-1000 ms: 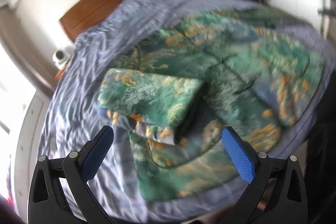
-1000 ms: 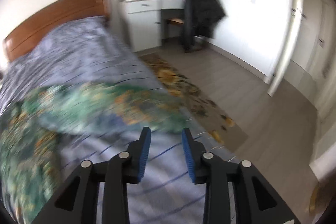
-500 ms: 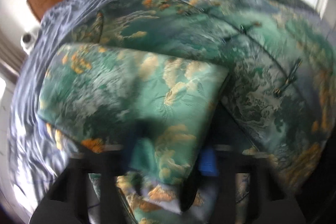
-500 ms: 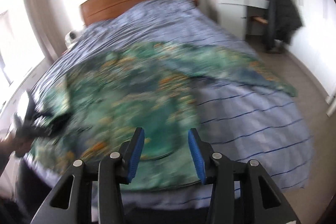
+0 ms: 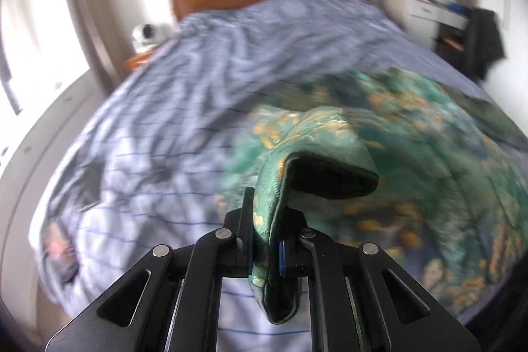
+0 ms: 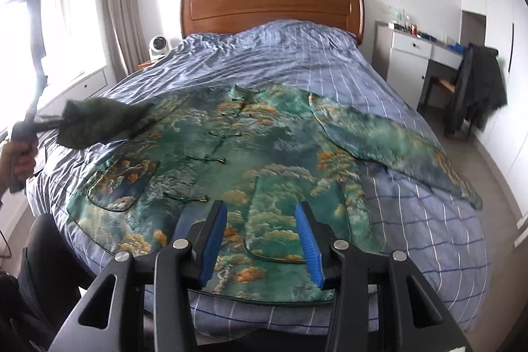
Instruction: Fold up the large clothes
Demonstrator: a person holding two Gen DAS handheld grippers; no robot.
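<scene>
I see the bed (image 6: 330,68) with its blue striped cover, and the green jacket (image 6: 250,160) lies spread face up on the near part of it. The jacket's far sleeve (image 6: 396,144) stretches flat toward the right edge of the bed. I judge we are at the sleeve step: my left gripper (image 5: 264,240) is clamped on the cuff of the other sleeve (image 5: 313,147) and holds it above the cover. Next, I think, this sleeve must go across the chest. My right gripper (image 6: 260,236) hovers above the hem with its jaws apart, holding nothing; the hem lies just below them.
</scene>
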